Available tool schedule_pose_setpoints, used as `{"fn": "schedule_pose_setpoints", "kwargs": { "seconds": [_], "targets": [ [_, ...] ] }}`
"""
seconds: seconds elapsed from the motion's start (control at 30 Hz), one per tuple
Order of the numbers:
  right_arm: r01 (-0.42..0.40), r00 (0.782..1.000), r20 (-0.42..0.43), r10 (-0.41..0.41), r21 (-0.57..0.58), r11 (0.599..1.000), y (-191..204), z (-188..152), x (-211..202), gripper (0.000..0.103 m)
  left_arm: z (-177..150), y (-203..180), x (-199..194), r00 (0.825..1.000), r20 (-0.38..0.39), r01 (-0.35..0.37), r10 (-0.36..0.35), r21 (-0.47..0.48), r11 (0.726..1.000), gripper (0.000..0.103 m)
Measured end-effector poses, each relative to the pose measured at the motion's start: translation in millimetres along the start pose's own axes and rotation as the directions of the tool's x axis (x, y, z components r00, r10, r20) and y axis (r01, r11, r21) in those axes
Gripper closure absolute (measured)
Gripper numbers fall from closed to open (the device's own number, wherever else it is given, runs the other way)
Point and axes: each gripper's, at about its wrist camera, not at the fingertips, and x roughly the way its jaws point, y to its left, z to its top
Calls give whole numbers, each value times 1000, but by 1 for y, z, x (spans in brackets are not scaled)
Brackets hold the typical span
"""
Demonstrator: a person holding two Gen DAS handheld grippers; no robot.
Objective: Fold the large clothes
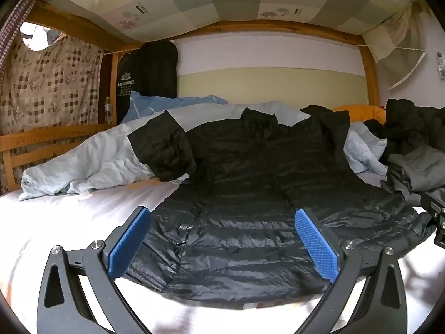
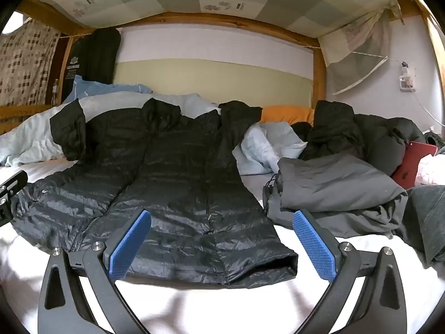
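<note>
A black quilted puffer jacket [image 1: 250, 194] lies spread flat, front up, on the white bed sheet [image 1: 69, 222], hem nearest me, collar toward the wall. It also shows in the right wrist view [image 2: 167, 181]. Its left sleeve [image 1: 164, 150] is draped over a pale blue duvet. My left gripper [image 1: 222, 217] is open, hovering above the hem's left half, holding nothing. My right gripper [image 2: 221, 220] is open above the hem's right corner, holding nothing.
A pale blue duvet [image 1: 83, 161] and pillows lie along the back. A grey garment [image 2: 333, 186] and dark clothes [image 2: 347, 130] are piled right of the jacket. A red laptop [image 2: 414, 164] lies at far right. The wooden bed frame [image 1: 16, 150] borders the left.
</note>
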Motion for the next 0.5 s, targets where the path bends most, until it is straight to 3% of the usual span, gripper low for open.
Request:
{"fn": "schedule_pose_setpoints", "kwargs": {
  "seconds": [0.5],
  "targets": [
    [1, 1000, 2, -1, -2, 1000, 1, -2, 1, 0, 1, -7, -1, 1000, -9, 1, -1, 9, 1000, 0]
  ]
}}
